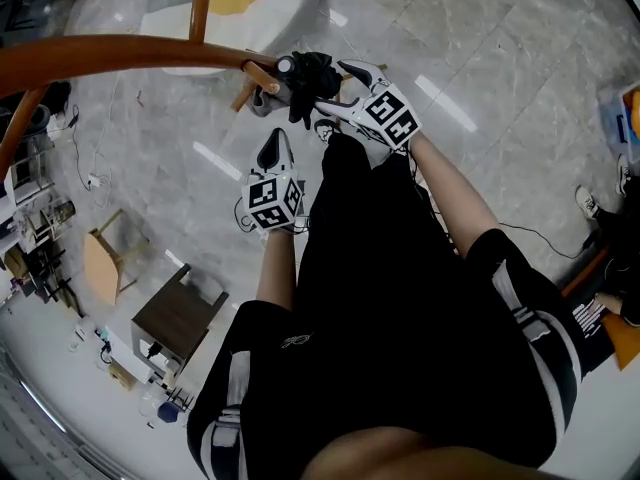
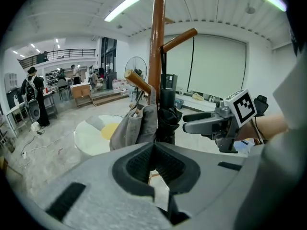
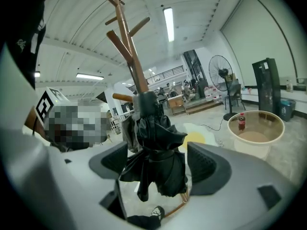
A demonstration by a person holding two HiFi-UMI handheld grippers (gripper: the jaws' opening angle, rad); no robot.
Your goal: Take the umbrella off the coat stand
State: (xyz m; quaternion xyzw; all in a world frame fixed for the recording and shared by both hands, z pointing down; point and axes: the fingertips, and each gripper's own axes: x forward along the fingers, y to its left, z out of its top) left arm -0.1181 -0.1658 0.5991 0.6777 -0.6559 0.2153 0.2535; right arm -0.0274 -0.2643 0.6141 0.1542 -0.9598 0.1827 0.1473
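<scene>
The head view looks steeply down from above the person onto the left gripper and right gripper. The coat stand crosses the upper left of that frame. The left gripper view faces the stand's pole at centre frame from nearby, with the right gripper at middle right. The right gripper view sits very close to the umbrella, which fills its centre. All three views share the stand and the umbrella.

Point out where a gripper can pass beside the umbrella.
Free: the gap right of the umbrella, toward the beige tub, in the right gripper view. Crowded: its left, where the grey bag hangs by the coat stand.
</scene>
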